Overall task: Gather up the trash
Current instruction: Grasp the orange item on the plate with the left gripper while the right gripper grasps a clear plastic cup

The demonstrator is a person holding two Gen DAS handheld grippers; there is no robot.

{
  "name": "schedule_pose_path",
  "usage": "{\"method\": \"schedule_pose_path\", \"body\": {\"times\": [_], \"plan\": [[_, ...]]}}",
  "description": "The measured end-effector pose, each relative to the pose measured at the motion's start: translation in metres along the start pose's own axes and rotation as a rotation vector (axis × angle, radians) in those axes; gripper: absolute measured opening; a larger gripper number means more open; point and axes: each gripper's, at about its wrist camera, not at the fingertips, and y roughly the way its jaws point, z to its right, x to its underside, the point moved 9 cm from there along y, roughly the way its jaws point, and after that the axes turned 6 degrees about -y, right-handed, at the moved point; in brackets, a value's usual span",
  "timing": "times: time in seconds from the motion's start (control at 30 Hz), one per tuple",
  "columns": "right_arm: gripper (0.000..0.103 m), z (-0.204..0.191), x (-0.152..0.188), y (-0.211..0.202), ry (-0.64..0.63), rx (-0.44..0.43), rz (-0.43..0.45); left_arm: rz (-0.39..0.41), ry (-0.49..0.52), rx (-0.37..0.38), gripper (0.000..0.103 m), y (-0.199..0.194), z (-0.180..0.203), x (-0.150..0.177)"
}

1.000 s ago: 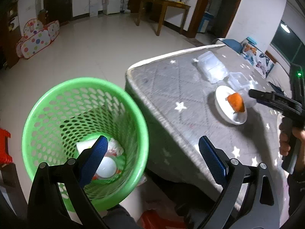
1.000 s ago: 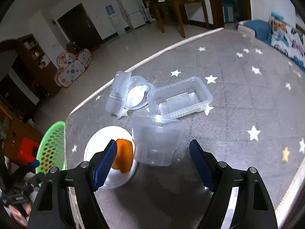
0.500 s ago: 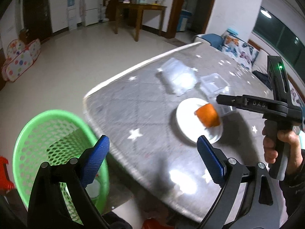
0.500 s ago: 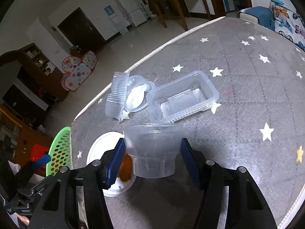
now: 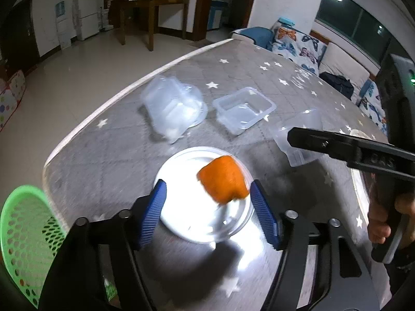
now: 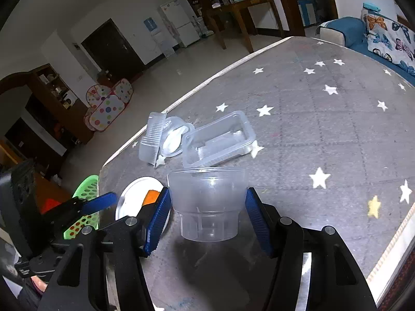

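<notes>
Right gripper [image 6: 207, 216] clamps one clear ribbed cup [image 6: 207, 202]; left gripper [image 5: 207, 212] gapes around one orange peel [image 5: 223, 180] on one plate [image 5: 186, 223].

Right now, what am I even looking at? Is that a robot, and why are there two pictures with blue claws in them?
There is no robot: a person holds a hand tool with two blue fingers in each hand, and each tool carries a wide-angle camera looking along its fingers. One picture comes from the left gripper, the other from the right gripper.

The table has a grey star-patterned cover. The right tool's fingers press both sides of a clear plastic cup, so it seems gripped. The left tool is open around a white plate carrying an orange peel. Farther back lie a clear tray and a tipped clear box. A green basket waits beside the table for the trash.
</notes>
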Motion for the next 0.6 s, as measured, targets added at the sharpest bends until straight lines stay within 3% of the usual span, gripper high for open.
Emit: {"method": "schedule_pose_path", "body": {"times": [0.3,0.6], "plan": [[0.057,0.007,0.004,-0.007,0.005,0.003,0.003,-0.031,0.012,0.002,0.046,0.021,0.007,-0.002],[0.057,0.004,0.007,-0.008,-0.001,0.004,-0.004,-0.013,0.031,0.001,0.033,0.023,0.014,-0.001]]}}
